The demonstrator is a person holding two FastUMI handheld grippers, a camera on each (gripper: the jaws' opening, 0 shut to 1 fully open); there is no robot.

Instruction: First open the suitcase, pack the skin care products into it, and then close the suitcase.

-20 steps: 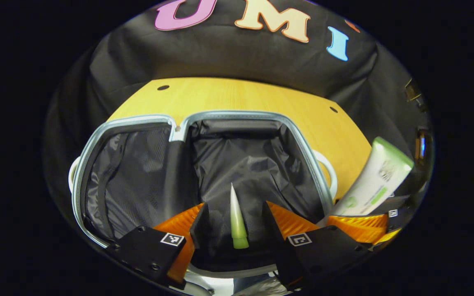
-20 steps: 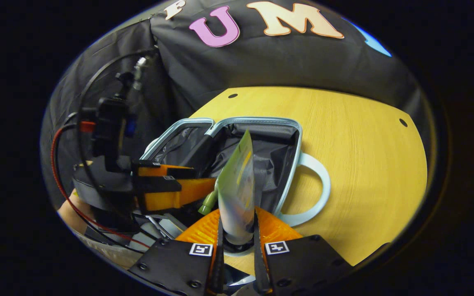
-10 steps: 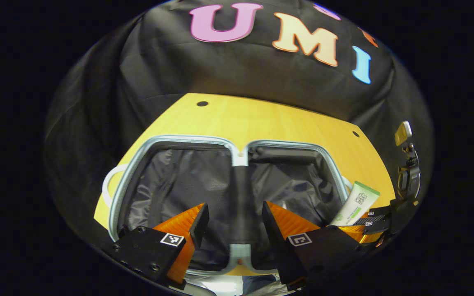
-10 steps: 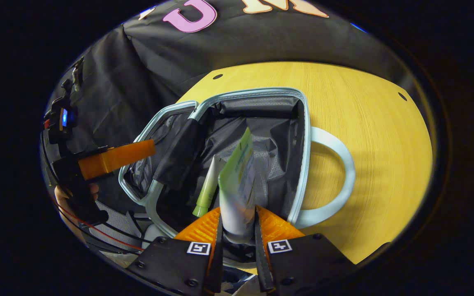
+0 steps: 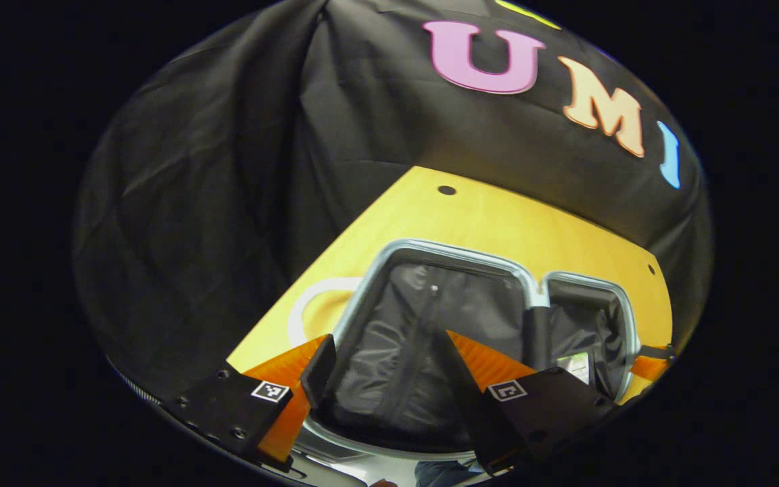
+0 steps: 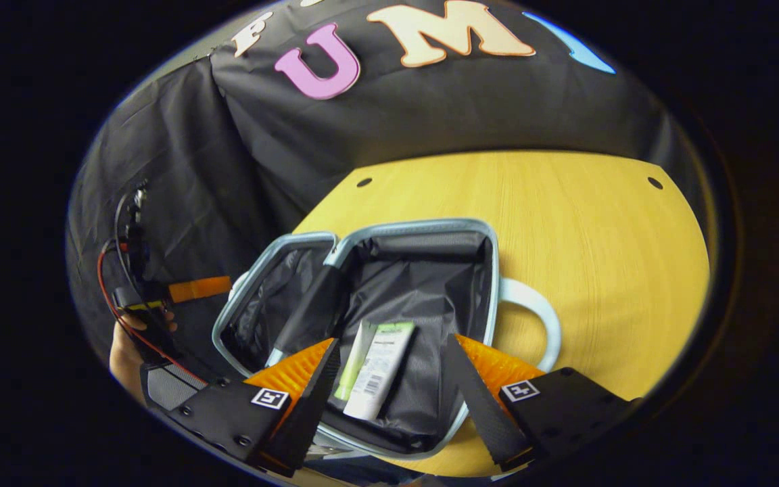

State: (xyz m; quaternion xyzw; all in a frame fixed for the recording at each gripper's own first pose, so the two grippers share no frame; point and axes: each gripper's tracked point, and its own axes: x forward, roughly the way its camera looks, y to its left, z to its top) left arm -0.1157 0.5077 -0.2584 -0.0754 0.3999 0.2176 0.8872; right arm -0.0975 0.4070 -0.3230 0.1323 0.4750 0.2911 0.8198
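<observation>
Released! Half a second ago the right gripper (image 6: 389, 379) was clamped on the white tube (image 6: 379, 368); now its fingers (image 6: 308, 399) stand wide apart with nothing between them, and the tube lies flat in the suitcase (image 6: 423, 226) just ahead of them. Touching its left side is the slim green tube (image 6: 356, 365), both resting on the dark lining of the right-hand half.

Over to the left gripper (image 5: 389, 368), which has swung away to the left: its fingers (image 5: 318, 365) are spread open too, empty, hovering above the other half of the suitcase (image 5: 457, 250). Just past its right finger a corner of the white tube (image 5: 573, 365) peeks out from the far compartment.

Further out, the pale handle (image 6: 538, 318) loops onto the yellow desk (image 6: 565, 216).

Packing looks done, so closing is next, I'd say. The risk: the case is soft and light on a smooth desk, so pushing one half over may slide the whole thing rather than fold it. And loose tubes could roll toward the hinge and jam the rim.
</observation>
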